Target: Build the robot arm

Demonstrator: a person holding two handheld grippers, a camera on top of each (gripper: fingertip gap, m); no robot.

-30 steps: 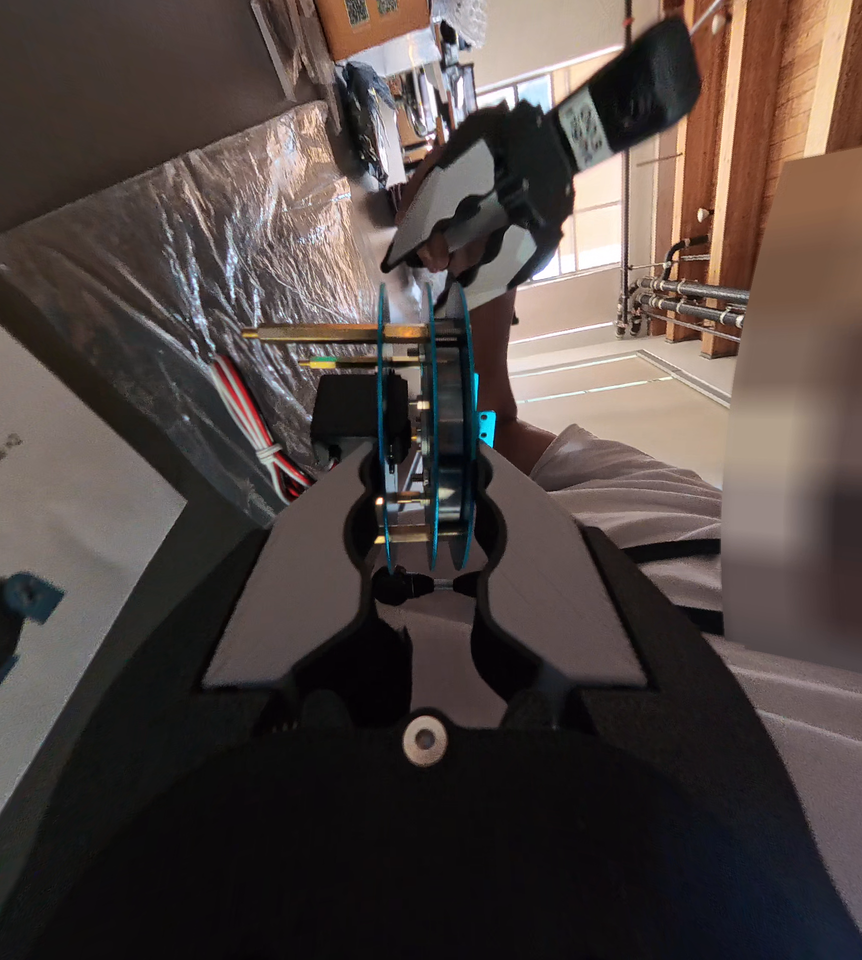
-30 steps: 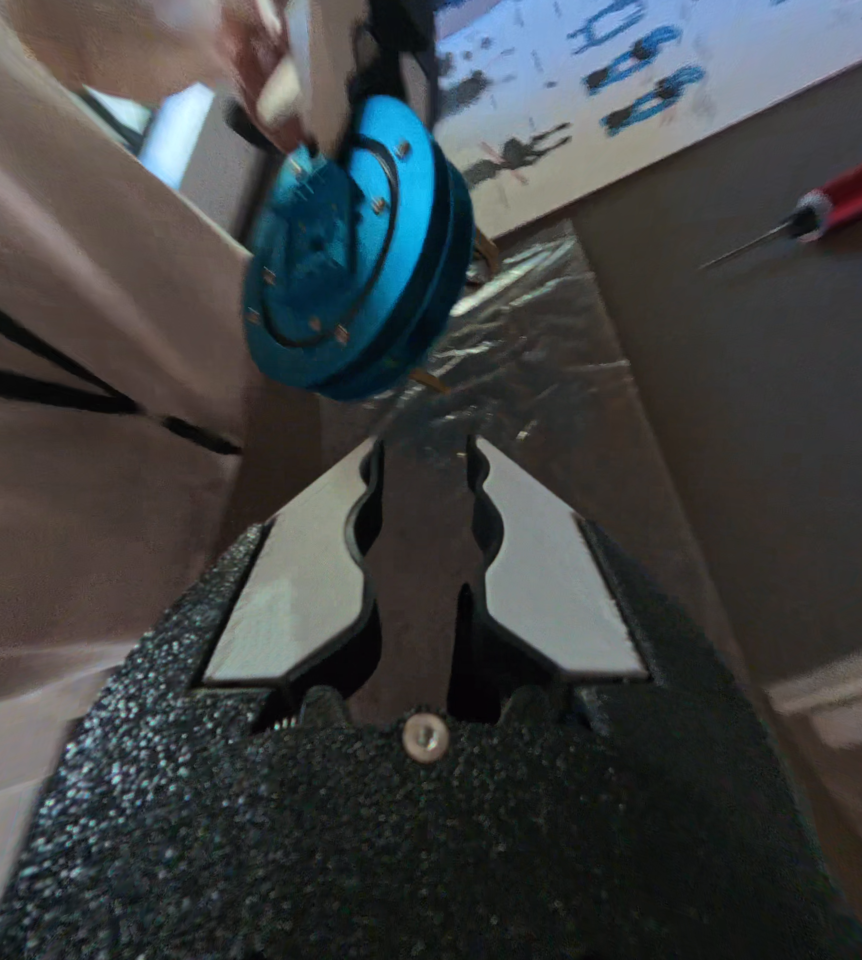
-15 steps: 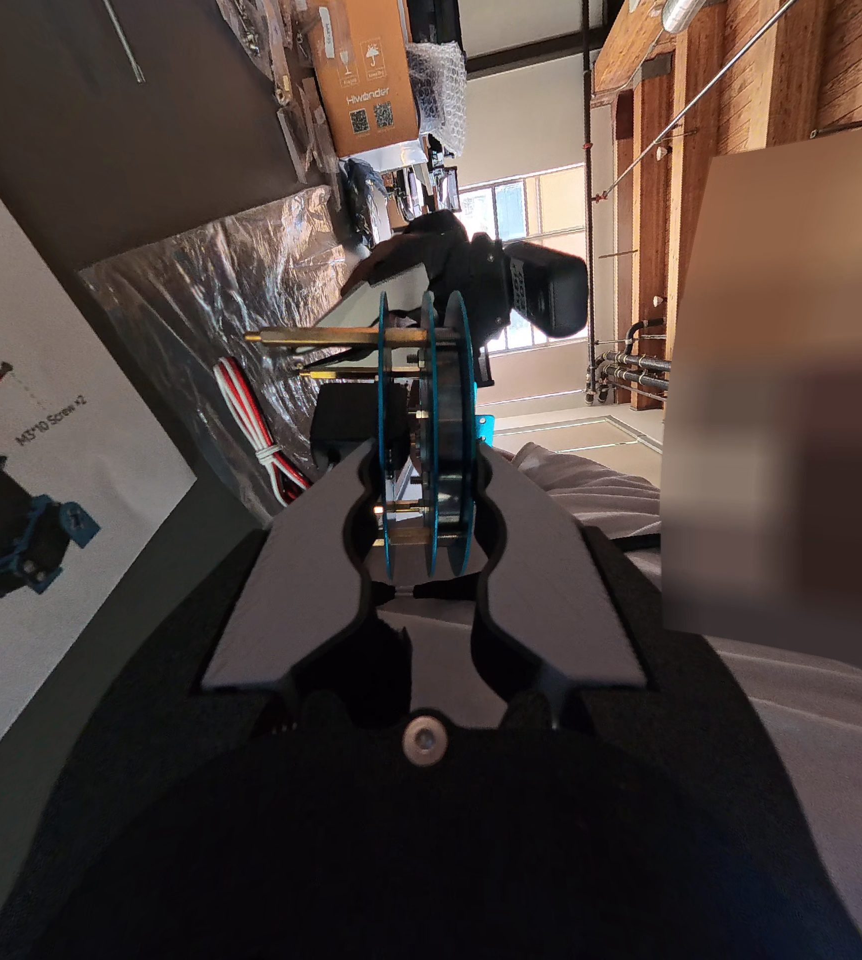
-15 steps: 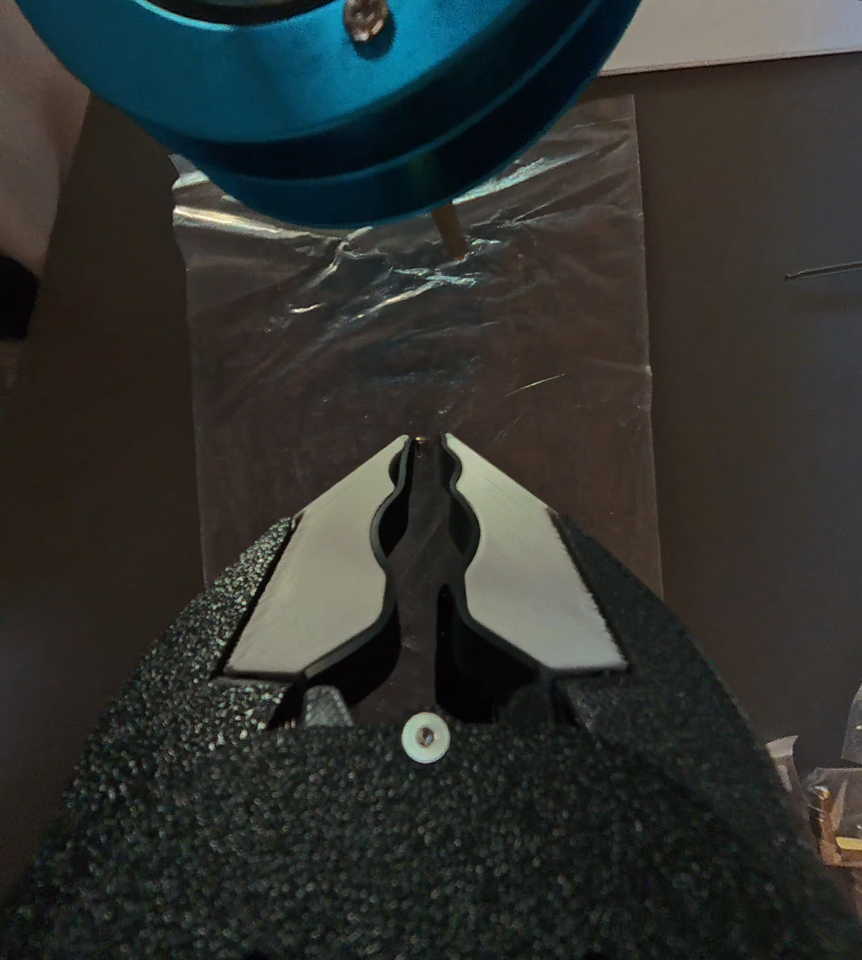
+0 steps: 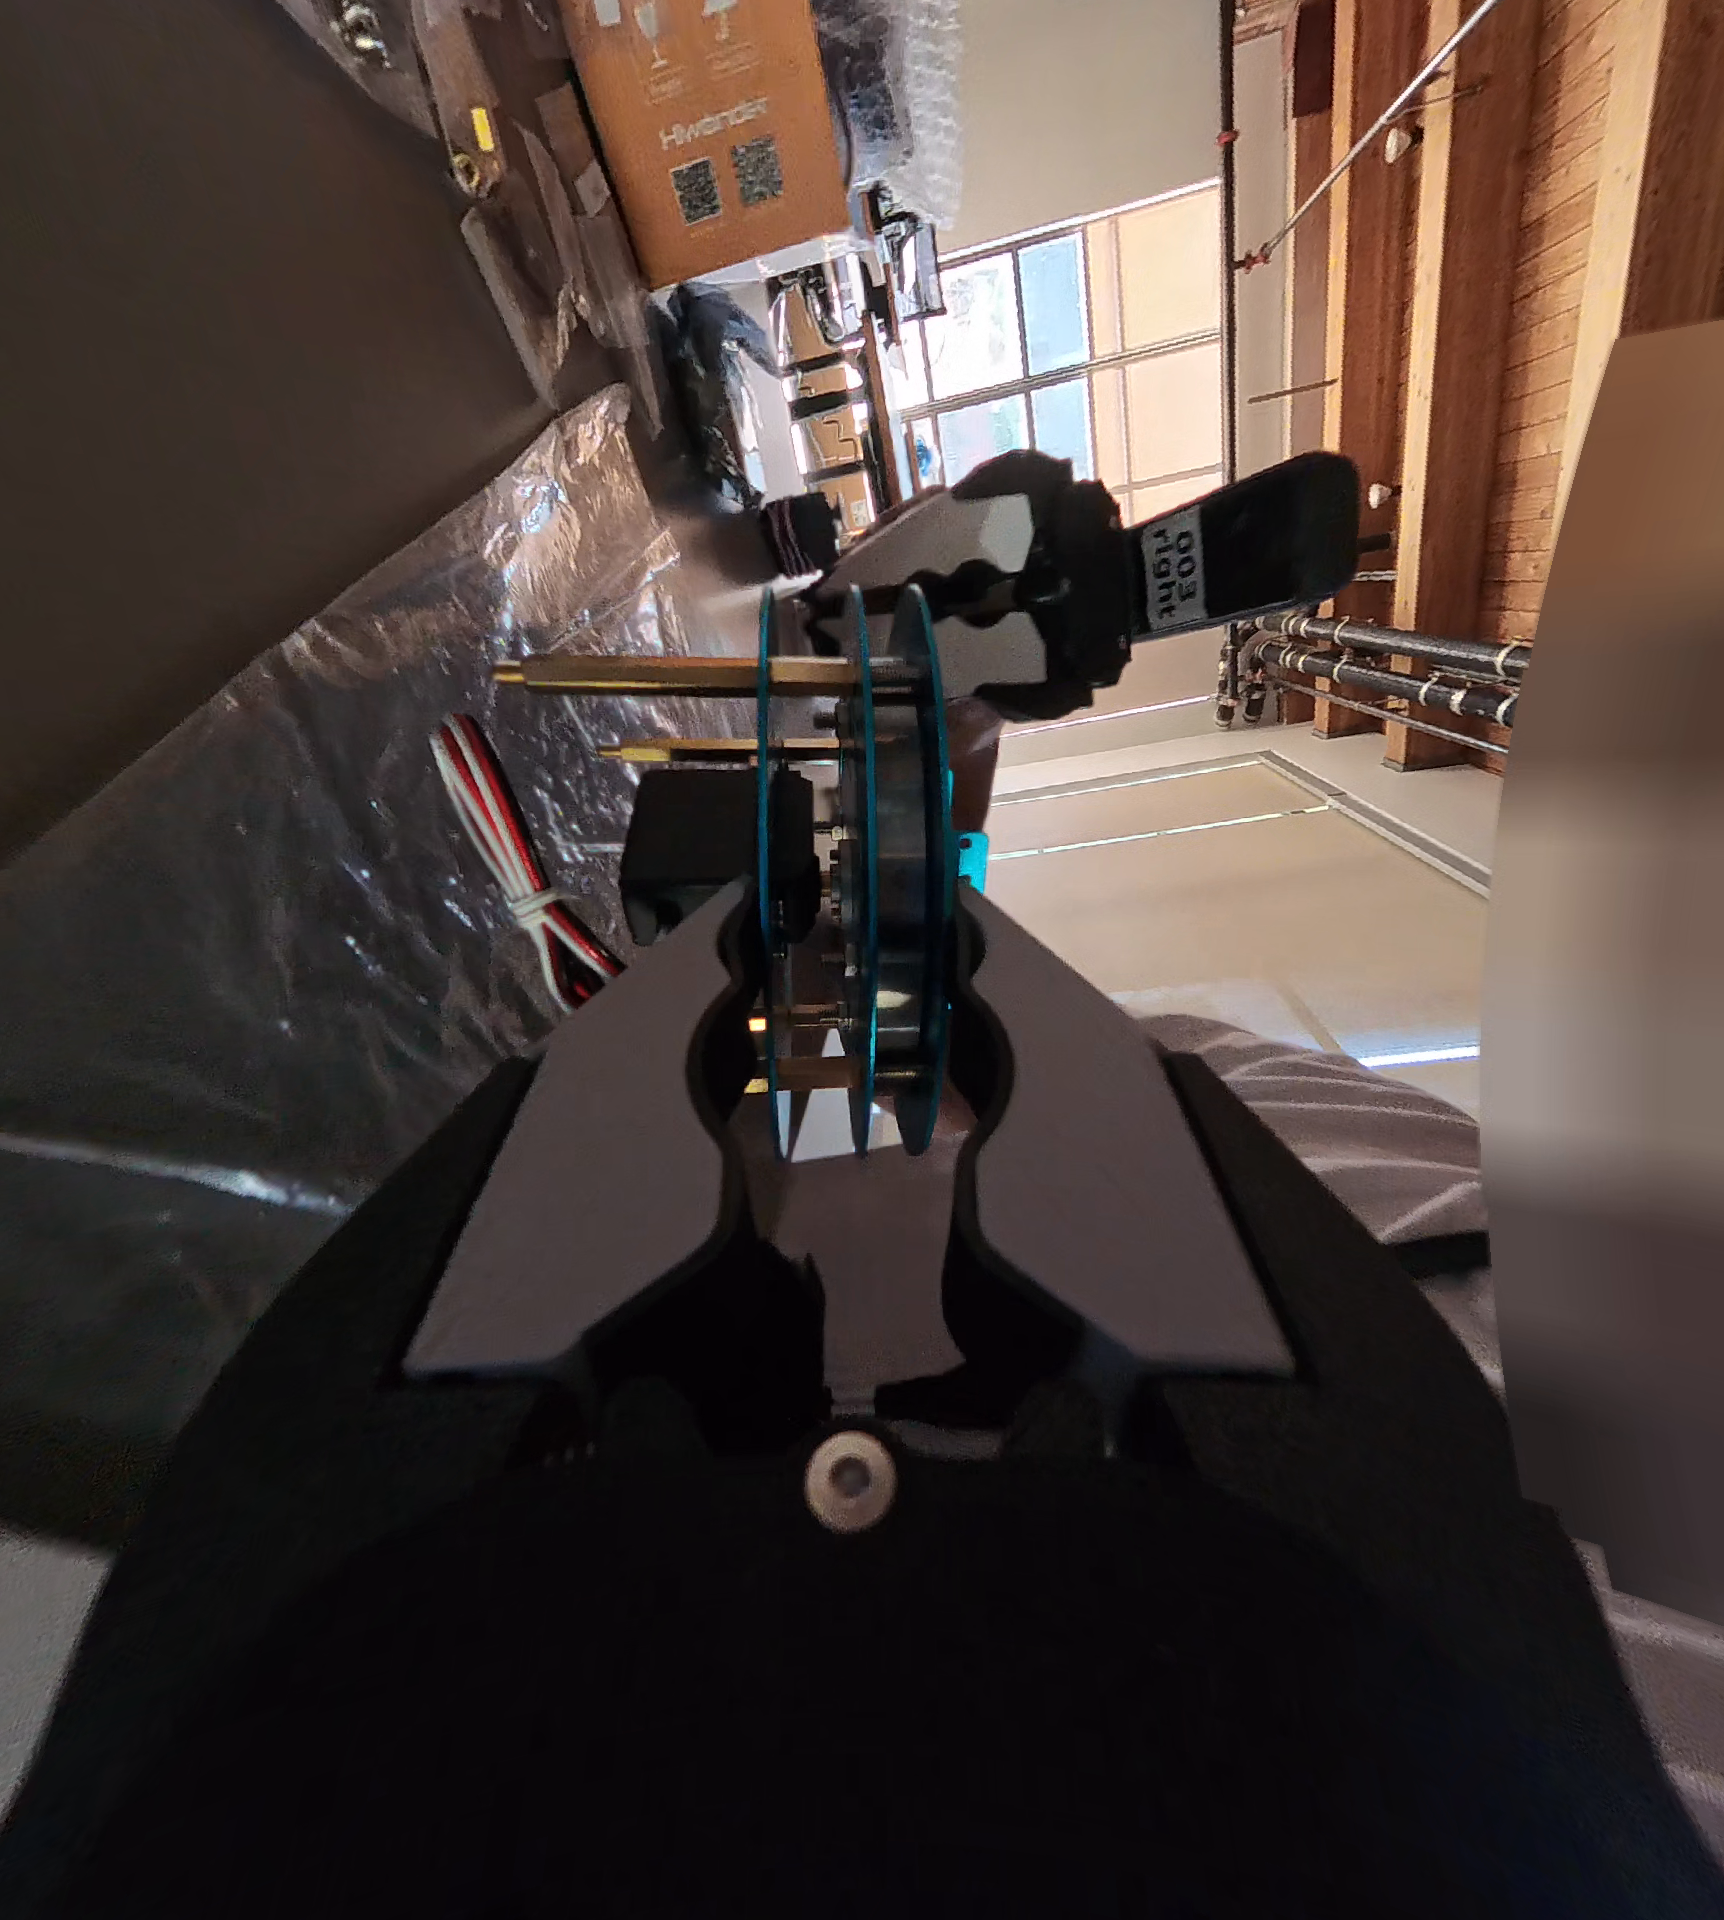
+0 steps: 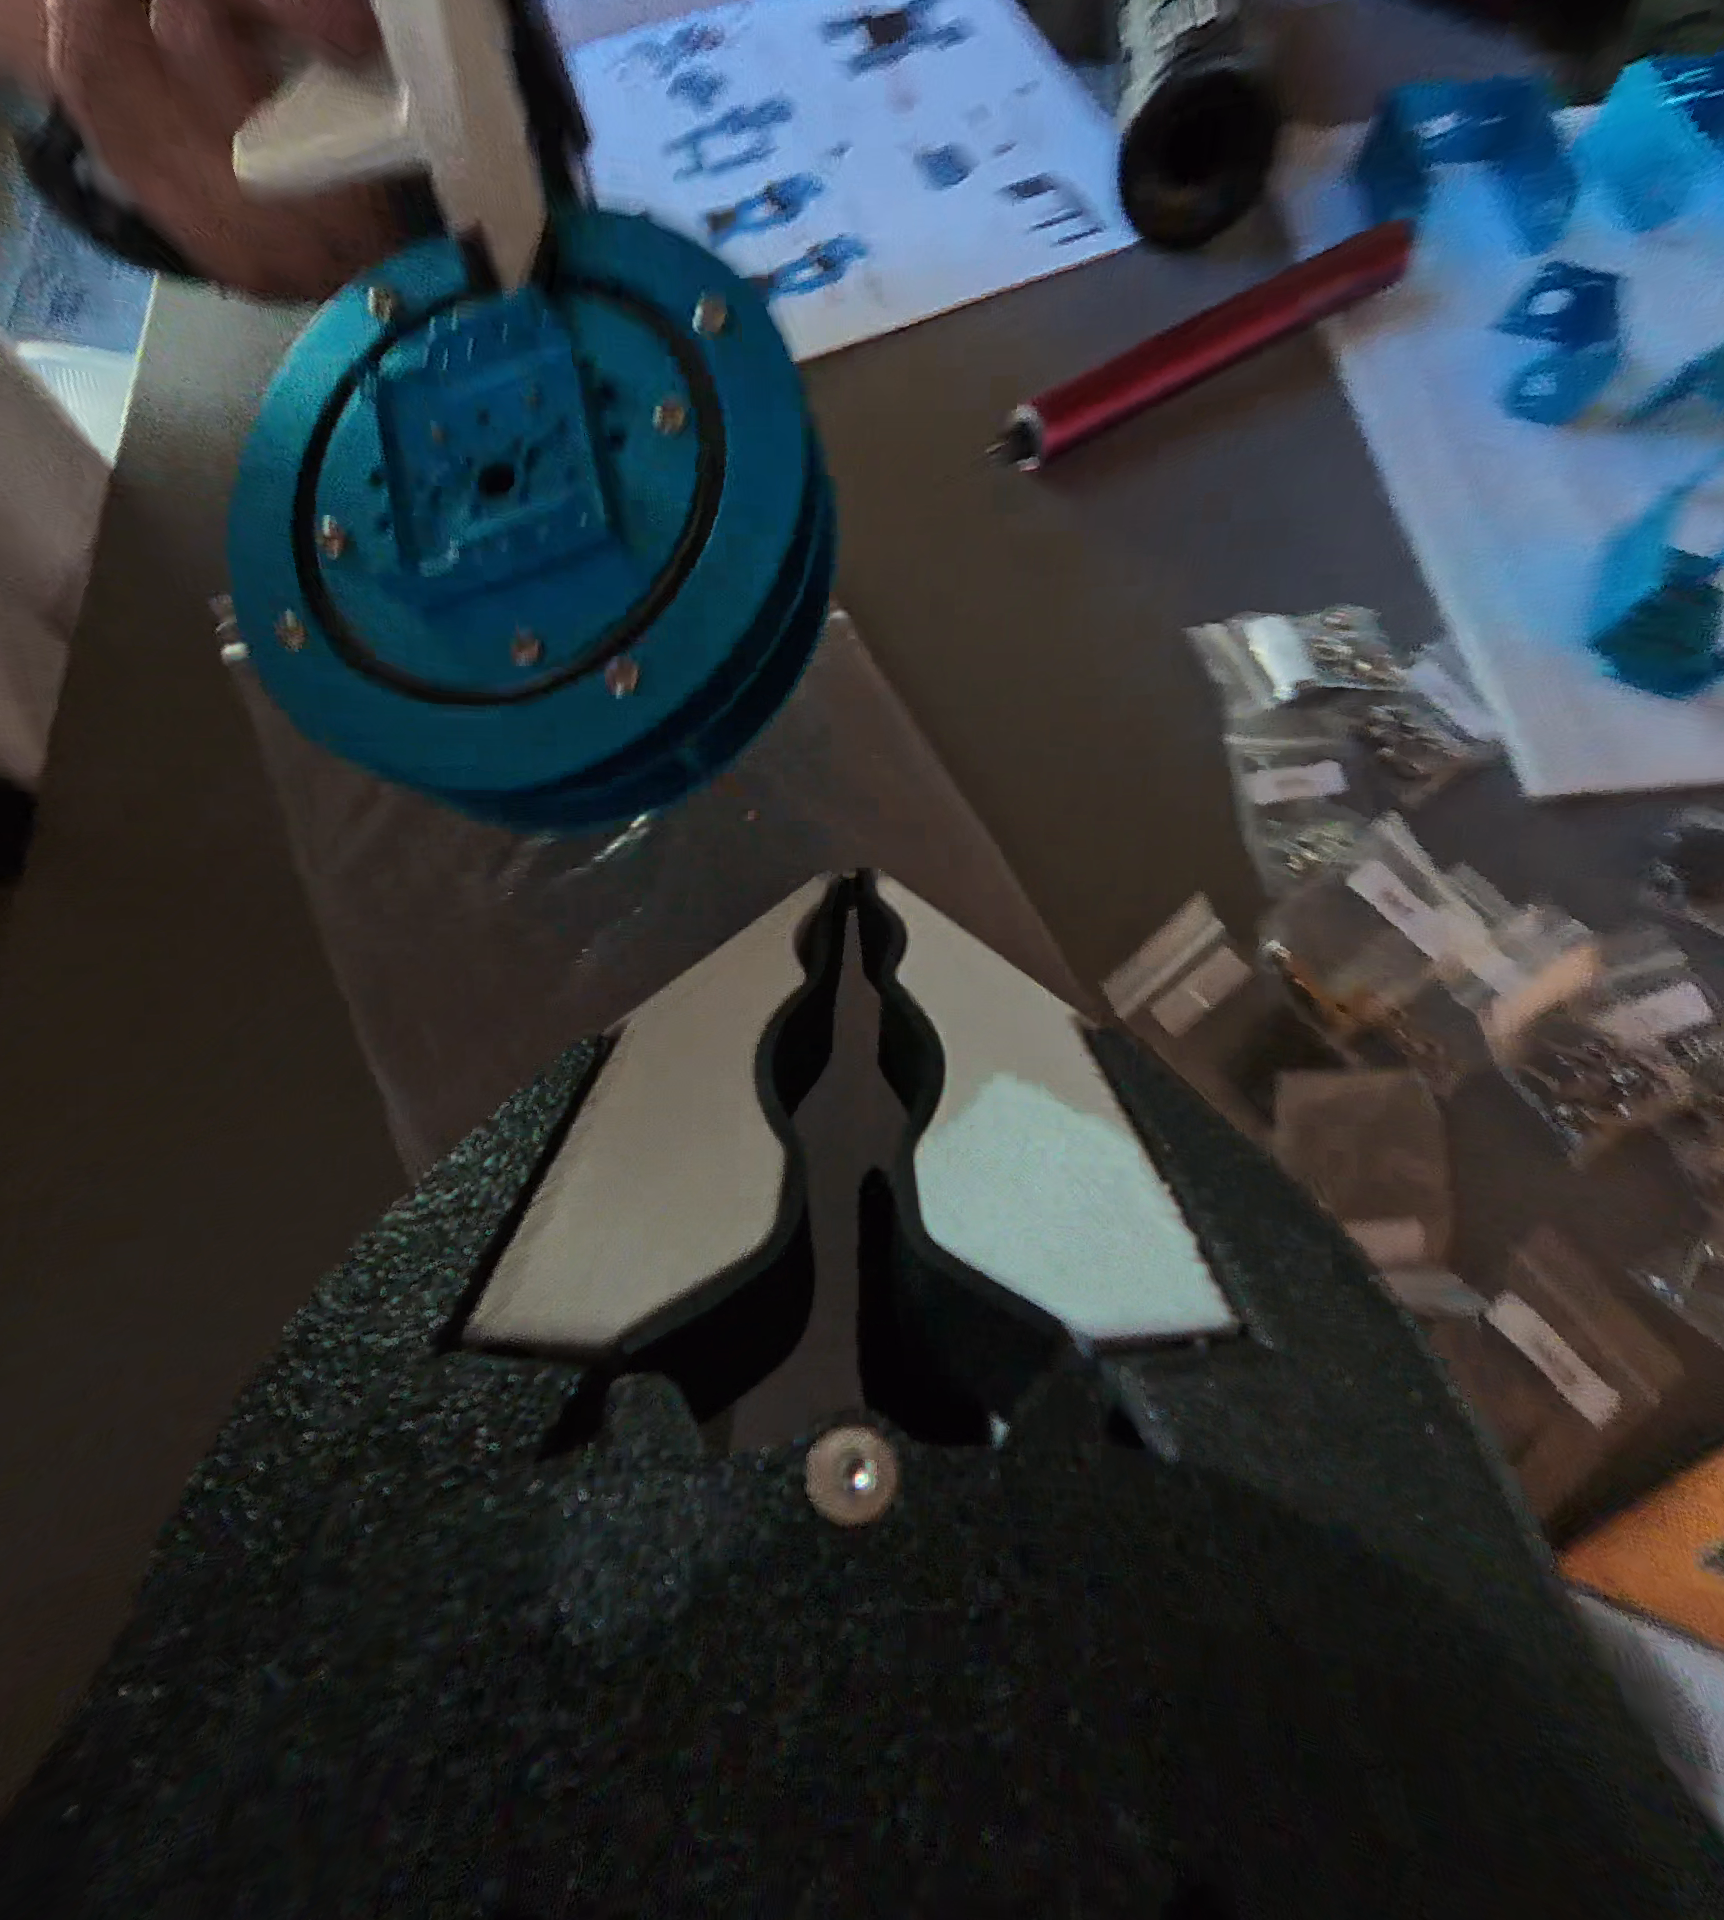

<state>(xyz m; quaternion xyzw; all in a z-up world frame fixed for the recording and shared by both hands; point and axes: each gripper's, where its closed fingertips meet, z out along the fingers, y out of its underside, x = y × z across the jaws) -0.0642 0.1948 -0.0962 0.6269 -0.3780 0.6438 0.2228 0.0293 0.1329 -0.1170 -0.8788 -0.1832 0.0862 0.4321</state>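
Note:
My left gripper [image 5: 853, 914] is shut on a blue disc assembly [image 5: 853, 831]: three thin blue discs on brass standoffs, with a black servo and red-white wires [image 5: 515, 831] on its left side. I hold it in the air, edge-on. In the right wrist view the assembly [image 6: 525, 520] hangs from the left gripper's white fingers [image 6: 468, 125], flat face towards the camera. My right gripper [image 6: 853, 883] is shut with nothing showing between its tips, just below and right of the assembly. In the left wrist view the right gripper [image 5: 827, 613] sits at the discs' far edge.
A clear plastic bag [image 6: 650, 914] lies on the dark table under the assembly. A red screwdriver [image 6: 1211, 332] lies behind. Several bags of small hardware [image 6: 1409, 935] lie at right. Blue brackets [image 6: 1668, 395] sit on white paper. A cardboard box [image 5: 723, 135] stands far off. The grippers' ends are close to 12 cm from one another. The left tips stand about 20 cm off the red screwdriver [image 6: 1211, 332].
My right gripper has closed from open to fully shut, and its view has swung right and back from the discs. My left gripper has kept its hold on the assembly.

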